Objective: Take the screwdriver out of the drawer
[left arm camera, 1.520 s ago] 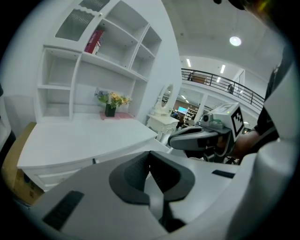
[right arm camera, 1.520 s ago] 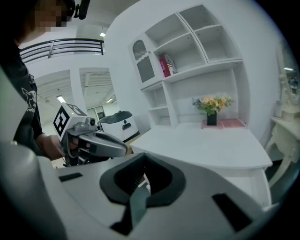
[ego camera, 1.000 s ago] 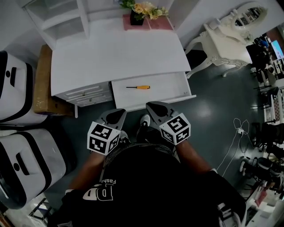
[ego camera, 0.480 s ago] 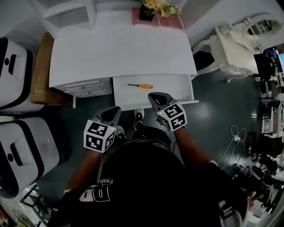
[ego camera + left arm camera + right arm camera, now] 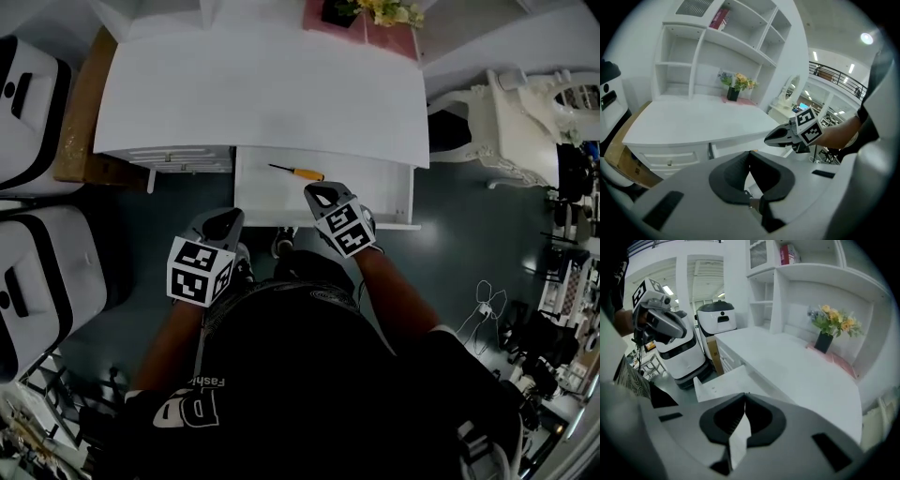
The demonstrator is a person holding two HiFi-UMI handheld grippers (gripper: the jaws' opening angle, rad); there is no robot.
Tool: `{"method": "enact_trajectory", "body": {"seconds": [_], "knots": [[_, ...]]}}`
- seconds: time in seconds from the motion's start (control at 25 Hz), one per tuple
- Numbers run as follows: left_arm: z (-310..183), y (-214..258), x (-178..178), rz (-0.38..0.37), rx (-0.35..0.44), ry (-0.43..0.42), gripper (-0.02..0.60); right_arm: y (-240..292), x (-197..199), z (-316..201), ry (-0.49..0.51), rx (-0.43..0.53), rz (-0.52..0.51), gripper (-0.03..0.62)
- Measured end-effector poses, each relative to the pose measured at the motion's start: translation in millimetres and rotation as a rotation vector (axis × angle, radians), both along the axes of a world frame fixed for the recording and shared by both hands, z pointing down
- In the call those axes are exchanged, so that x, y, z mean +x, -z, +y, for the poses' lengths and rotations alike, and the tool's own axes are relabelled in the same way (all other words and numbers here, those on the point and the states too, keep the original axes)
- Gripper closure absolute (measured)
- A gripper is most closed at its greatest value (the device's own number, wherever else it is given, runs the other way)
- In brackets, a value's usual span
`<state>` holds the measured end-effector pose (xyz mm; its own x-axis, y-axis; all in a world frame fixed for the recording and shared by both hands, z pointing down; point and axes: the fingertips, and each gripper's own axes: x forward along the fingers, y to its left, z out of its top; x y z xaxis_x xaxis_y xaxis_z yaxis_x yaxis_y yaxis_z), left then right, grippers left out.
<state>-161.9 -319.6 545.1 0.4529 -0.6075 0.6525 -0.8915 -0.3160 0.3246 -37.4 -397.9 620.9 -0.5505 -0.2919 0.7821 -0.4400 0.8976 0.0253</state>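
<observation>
Finding the tool: the small screwdriver with an orange plastic handle and a thin dark metal shaft [image 5: 297,171] lies flat in the open white drawer [image 5: 380,187]. It is in the back left part, close to the front edge of the white desk top [image 5: 262,103].
Your right gripper [image 5: 322,193]: it hangs over the front of the drawer, near the tool but not touching it. Its jaws are pressed together with nothing in them.
Your left gripper [image 5: 222,221]: it sits lower, to the left of the drawer and well apart from the tool. Its jaws are pressed together too, and empty.
How it will feel: I think it is light, hard and stiff. It should not bend or break. The round handle may roll, and the smooth shaft may slip.
Where to hold: take the orange handle across its middle. It is the fatter part and gives more to grab.
First thing: you must spread the right jaws before you reach in.
Watch out: the desk edge is close behind the tool, so come in from the front.
</observation>
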Motion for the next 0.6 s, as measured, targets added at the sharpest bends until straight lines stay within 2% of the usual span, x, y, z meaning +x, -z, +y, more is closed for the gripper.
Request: {"method": "enact_trajectory", "body": {"seconds": [0.24, 0.6], "knots": [[-9.3, -17.4, 0.6, -0.026, -0.047, 0.046, 0.568, -47.8, 9.8, -22.1, 0.112, 0.006, 0.135, 0.582], [-20.1, -32.9, 6.5, -0.023, -0.106, 0.112, 0.568, -108.4, 8.1, -44.4, 0.255, -0.007, 0.256, 0.563]]}}
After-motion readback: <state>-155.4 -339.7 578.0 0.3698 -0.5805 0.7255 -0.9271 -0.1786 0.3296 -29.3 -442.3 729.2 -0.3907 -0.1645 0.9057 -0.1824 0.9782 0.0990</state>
